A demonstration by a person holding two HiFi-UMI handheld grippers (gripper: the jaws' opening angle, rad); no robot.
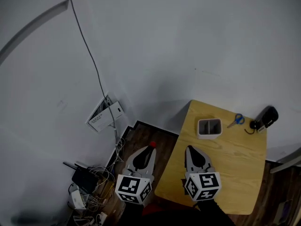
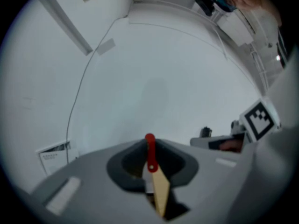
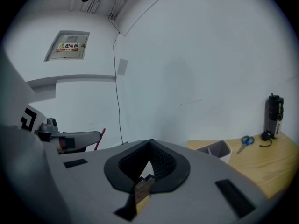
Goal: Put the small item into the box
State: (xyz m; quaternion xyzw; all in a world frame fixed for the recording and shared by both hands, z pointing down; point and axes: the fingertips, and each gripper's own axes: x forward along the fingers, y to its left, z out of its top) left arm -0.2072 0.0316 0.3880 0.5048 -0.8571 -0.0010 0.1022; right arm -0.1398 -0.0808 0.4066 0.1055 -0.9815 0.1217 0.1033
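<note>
Light wooden table (image 1: 235, 173) carries a white two-compartment plastic box (image 1: 209, 135). Right gripper (image 1: 189, 149) is over the table, jaws together. Left gripper (image 1: 150, 149) is beside the table, jaws clamped on a small red stick-shaped item (image 2: 150, 153).

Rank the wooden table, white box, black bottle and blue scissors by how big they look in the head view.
1. wooden table
2. white box
3. black bottle, only narrowly ahead of the next
4. blue scissors
All lie at a similar distance, so nearness hardly skews this.
</note>
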